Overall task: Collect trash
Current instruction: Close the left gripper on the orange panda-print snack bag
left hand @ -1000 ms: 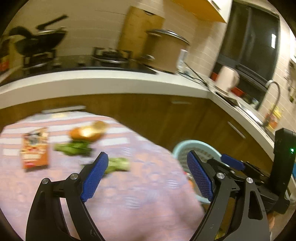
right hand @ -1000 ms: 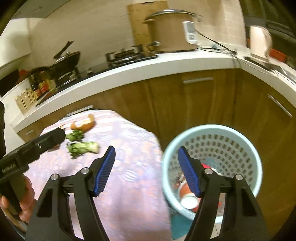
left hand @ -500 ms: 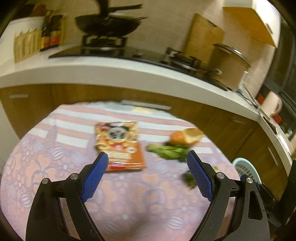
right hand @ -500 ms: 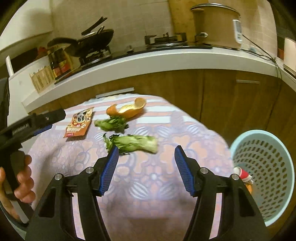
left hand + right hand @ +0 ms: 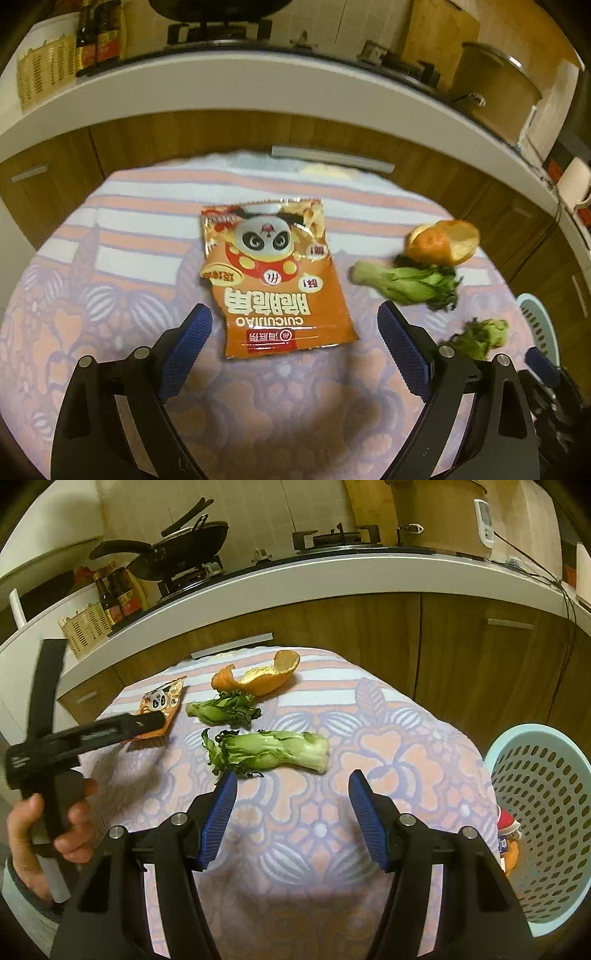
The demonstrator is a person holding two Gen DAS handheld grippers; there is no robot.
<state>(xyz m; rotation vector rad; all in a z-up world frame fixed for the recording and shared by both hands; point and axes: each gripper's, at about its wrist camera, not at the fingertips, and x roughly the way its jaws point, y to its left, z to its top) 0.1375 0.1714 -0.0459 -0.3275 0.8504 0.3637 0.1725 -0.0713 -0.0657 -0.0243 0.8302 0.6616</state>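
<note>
Both claws gape, nothing between their pads.
Left gripper [image 5: 293, 349] hovers over the snack wrapper [image 5: 275, 278]; right gripper [image 5: 293, 814] has the bok choy stalk [image 5: 273, 753] at 12 o'clock, basket [image 5: 546, 812] at 3.

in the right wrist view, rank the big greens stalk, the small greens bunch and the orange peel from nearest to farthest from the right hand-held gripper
From the right hand-held gripper:
1. Big greens stalk, just ahead of the fingertips.
2. Small greens bunch, behind it, slightly left.
3. Orange peel, near the table's far edge.
</note>
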